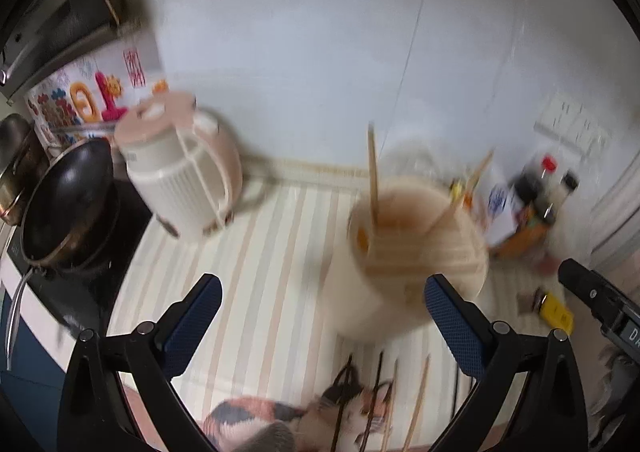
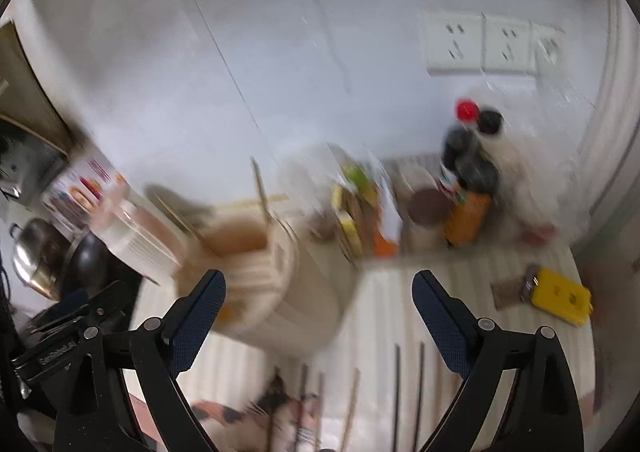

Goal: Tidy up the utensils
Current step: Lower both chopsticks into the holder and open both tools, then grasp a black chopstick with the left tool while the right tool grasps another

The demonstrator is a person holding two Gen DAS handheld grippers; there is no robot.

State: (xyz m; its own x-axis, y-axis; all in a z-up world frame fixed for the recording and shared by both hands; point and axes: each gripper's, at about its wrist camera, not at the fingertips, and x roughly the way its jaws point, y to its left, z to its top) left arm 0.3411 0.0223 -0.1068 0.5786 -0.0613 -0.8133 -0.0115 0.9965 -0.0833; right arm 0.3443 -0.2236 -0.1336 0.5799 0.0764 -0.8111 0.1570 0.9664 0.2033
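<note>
Chopsticks lie loose on the striped counter, long axes running toward the beige holder just beyond them. Left gripper and right gripper both hover above, jaws spread wide and empty; neither looks clearly nearer.

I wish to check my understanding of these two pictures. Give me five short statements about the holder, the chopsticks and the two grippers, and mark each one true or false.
1. The left gripper is open, with nothing between its blue pads. True.
2. The right gripper is clamped on a chopstick. False: it is open and holds nothing.
3. The tall cream cylindrical holder has wooden chopsticks in it. True.
4. No chopsticks remain on the striped countertop. False: several loose chopsticks lie near its front edge.
5. The black frying pan stands right of the holder. False: left.
</note>
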